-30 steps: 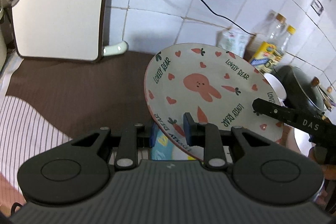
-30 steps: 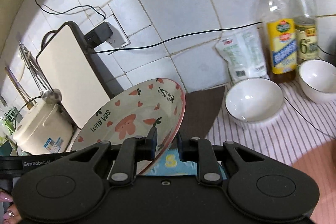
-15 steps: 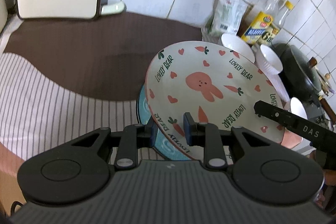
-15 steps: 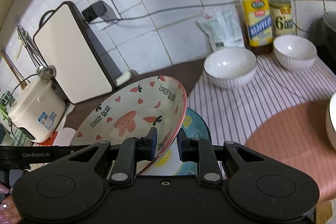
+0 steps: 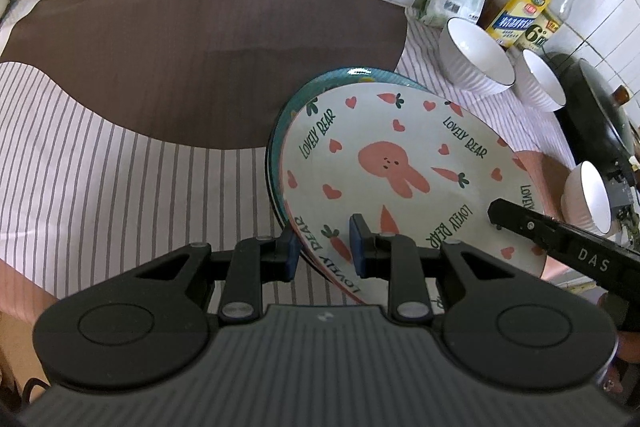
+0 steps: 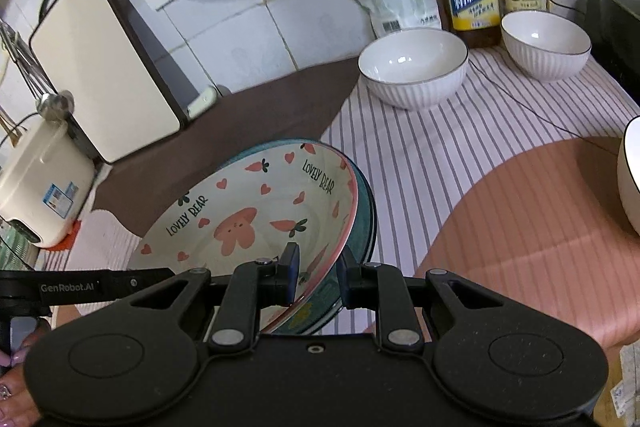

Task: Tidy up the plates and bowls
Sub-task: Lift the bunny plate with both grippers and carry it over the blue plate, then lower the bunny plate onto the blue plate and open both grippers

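left gripper (image 5: 323, 245) — clamps rabbit plate (image 5: 400, 163) rim | right gripper (image 6: 317, 271) — clamps opposite rim | teal plate (image 6: 362, 223) directly beneath

Hand-held gripper (image 6: 316, 273) clamped on rabbit plate (image 6: 256, 203) rim, over teal plate (image 6: 360, 223)

rabbit plate (image 5: 400, 163) over lower plate (image 5: 320, 83) | bowls (image 6: 412, 67) behind

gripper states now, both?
Left gripper: shut on the bunny plate rim.
Right gripper: shut on the bunny plate's opposite rim.
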Tool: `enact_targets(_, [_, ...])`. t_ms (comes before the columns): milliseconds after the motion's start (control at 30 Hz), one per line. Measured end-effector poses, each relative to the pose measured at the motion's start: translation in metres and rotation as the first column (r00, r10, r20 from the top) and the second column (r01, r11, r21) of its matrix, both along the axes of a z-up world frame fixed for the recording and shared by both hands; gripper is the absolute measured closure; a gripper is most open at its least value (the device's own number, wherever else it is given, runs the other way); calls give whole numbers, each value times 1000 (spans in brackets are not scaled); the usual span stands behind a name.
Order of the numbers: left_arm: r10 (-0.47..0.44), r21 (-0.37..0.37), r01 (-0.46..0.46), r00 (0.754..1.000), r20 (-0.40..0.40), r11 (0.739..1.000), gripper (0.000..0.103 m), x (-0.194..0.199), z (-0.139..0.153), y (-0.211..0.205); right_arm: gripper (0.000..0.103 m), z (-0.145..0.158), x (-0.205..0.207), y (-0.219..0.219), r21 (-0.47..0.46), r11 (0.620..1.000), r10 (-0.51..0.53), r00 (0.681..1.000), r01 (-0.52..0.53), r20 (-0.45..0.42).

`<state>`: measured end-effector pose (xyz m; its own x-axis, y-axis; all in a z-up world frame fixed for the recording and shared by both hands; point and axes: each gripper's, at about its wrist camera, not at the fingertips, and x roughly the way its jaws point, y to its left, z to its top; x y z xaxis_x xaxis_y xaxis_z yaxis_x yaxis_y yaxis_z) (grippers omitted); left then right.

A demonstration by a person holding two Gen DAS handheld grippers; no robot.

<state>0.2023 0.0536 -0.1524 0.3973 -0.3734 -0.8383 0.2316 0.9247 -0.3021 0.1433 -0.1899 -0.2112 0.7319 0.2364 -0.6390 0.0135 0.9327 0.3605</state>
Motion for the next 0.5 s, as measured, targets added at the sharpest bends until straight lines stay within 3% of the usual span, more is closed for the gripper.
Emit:
enact_targets(200, [1, 49, -1, 1000, -1, 999, 79, 0, -5, -5, 79, -6, 5, 4, -21, 1000, 6, 999, -7, -46])
enact_targets(500, [36, 50, -34, 999, -38, 998, 79, 7, -8, -5, 77, -2, 11, 16, -107, 994, 19, 998, -26, -66])
